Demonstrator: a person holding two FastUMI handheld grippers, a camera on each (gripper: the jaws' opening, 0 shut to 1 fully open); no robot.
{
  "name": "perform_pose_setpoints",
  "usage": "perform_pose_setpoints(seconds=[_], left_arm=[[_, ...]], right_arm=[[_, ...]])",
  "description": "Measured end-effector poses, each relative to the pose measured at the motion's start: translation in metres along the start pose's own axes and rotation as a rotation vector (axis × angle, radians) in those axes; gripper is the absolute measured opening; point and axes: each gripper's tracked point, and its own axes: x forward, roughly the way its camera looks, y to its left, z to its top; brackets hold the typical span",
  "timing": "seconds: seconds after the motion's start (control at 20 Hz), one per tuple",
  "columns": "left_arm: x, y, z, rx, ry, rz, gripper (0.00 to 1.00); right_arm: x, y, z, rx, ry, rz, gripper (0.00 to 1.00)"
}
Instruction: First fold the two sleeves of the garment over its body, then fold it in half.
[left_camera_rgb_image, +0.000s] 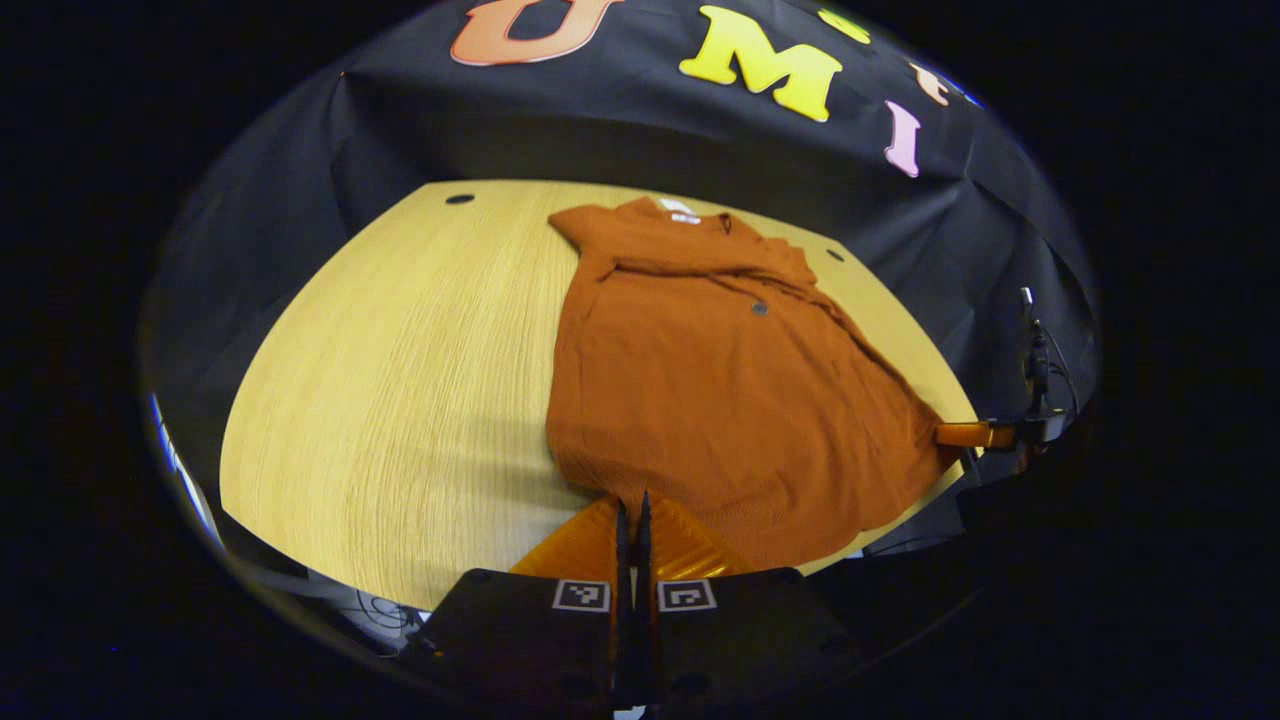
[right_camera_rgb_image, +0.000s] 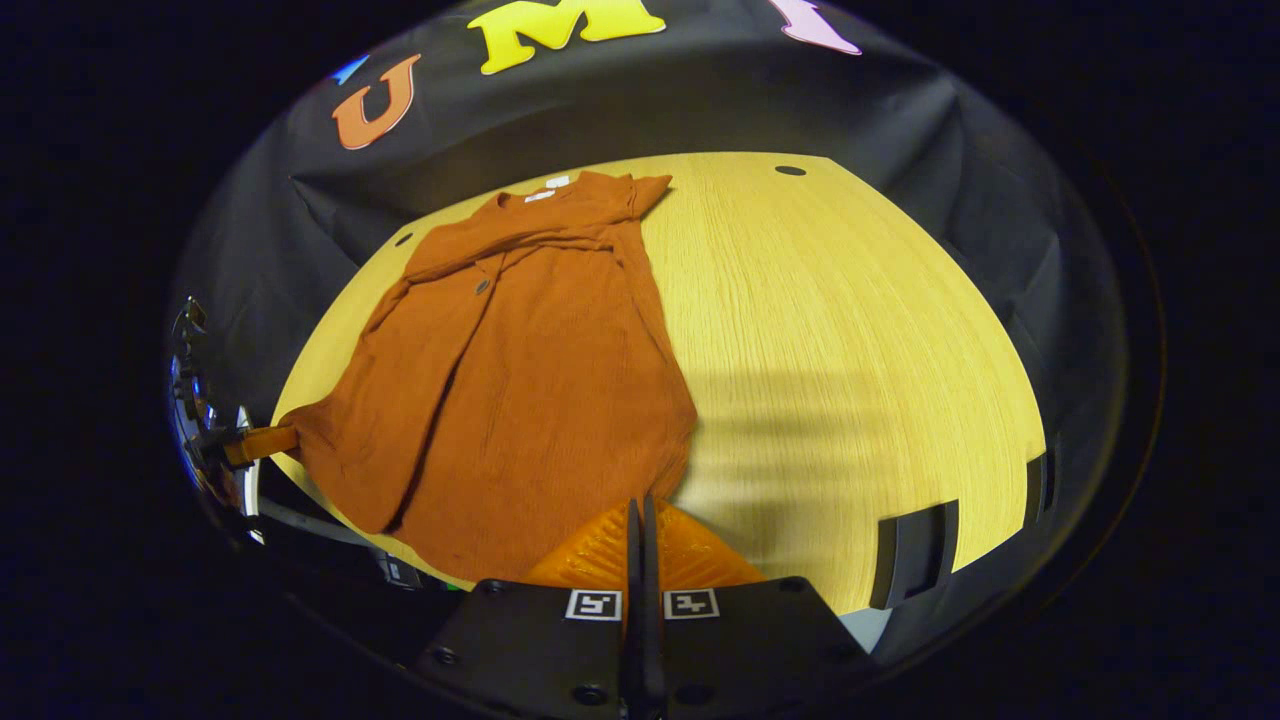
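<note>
Closest to the lens in the left gripper view, the left gripper (left_camera_rgb_image: 631, 505) has its two fingers pressed together, their tips meeting at the near hem of the garment (left_camera_rgb_image: 710, 380) at about 6 o'clock; whether any cloth is caught between them cannot be told, though the hem bunches just there. From those tips the garment, a rust-orange shirt, spreads up toward 12 o'clock across the wooden table (left_camera_rgb_image: 400, 380), its collar at the far end near the black cloth wall (left_camera_rgb_image: 600, 130). Both sleeves lie folded over the body, with a small dark button (left_camera_rgb_image: 759, 308) showing on the upper chest. Out at 3 o'clock the right gripper (left_camera_rgb_image: 975, 434) meets the other hem corner, where the cloth is drawn to a point. In the right gripper view the right gripper (right_camera_rgb_image: 645, 505) likewise shows its fingers shut tight together at 6 o'clock, tips at the near hem of the garment (right_camera_rgb_image: 530, 390), which runs off toward 11 o'clock with the collar farthest away. Bare table (right_camera_rgb_image: 850, 330) lies from 1 to 4 o'clock. At 9 o'clock the left gripper (right_camera_rgb_image: 262, 442) touches the stretched hem corner.
</note>
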Motion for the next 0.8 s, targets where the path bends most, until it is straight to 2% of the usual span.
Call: perform_pose_setpoints(seconds=[0.3,0.35,0.4,0.6,0.8], left_arm=[[-0.012,-0.012,0.033,0.023,-0.067,-0.038,0.03],[-0.018,-0.013,0.036,0.032,-0.077,-0.037,0.08],[-0.023,-0.015,0.04,0.041,-0.09,-0.041,0.03],[-0.04,-0.016,0.059,0.06,-0.139,-0.035,0.03],[-0.037,-0.016,0.107,0.098,-0.221,-0.019,0.03]], right_arm=[[-0.032,0.018,0.058,-0.013,-0.115,0.045,0.01],[-0.039,0.02,0.064,-0.012,-0.133,0.054,0.01],[-0.045,0.021,0.07,-0.017,-0.149,0.057,0.01],[-0.064,0.025,0.098,-0.02,-0.212,0.072,0.01],[-0.066,0.027,0.143,0.009,-0.286,0.091,0.01]])
